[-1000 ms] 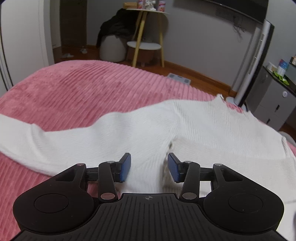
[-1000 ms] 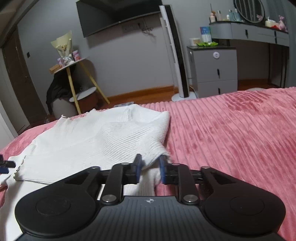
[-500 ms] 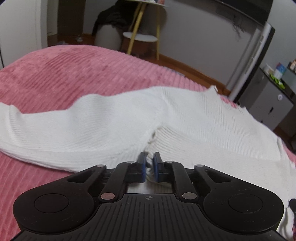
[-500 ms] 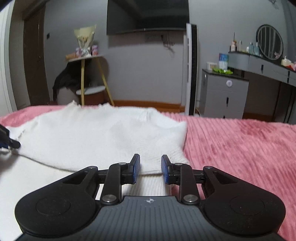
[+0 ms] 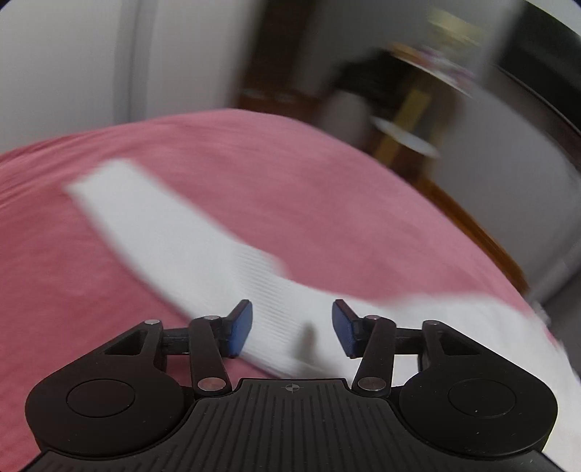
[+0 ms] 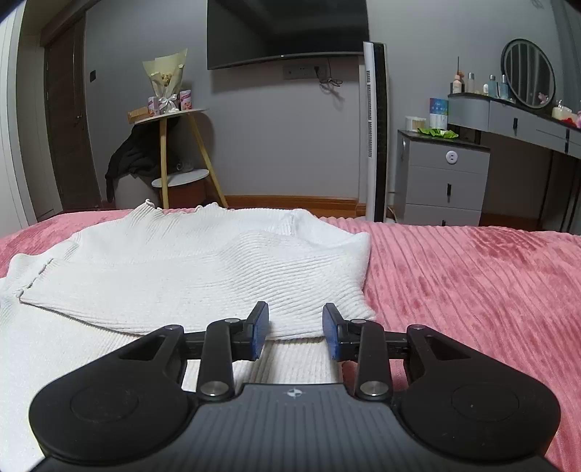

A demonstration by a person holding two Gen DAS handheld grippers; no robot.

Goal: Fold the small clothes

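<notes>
A white ribbed sweater (image 6: 203, 268) lies flat on the pink ribbed bedspread (image 6: 472, 290), with one sleeve folded across its body. My right gripper (image 6: 296, 330) hovers at the near right corner of that fold. Its jaws are opening, and the cloth edge lies below them unpinched. The left wrist view is blurred by motion. There the other sleeve (image 5: 174, 232) stretches away to the upper left over the bedspread (image 5: 254, 163). My left gripper (image 5: 292, 328) is above the near part of this sleeve, its jaws opening with nothing clamped between the pads.
Beyond the bed's far edge stand a wooden side table with a bouquet (image 6: 167, 112), a tall tower fan (image 6: 376, 130) and a grey drawer cabinet (image 6: 441, 178). A dark screen (image 6: 287, 32) hangs on the wall. Pink bedspread extends to the right of the sweater.
The left gripper shut at the sweater's armpit half a second ago, then opened and swung left over the outstretched sleeve. The right gripper's jaws have spread wider in place.
</notes>
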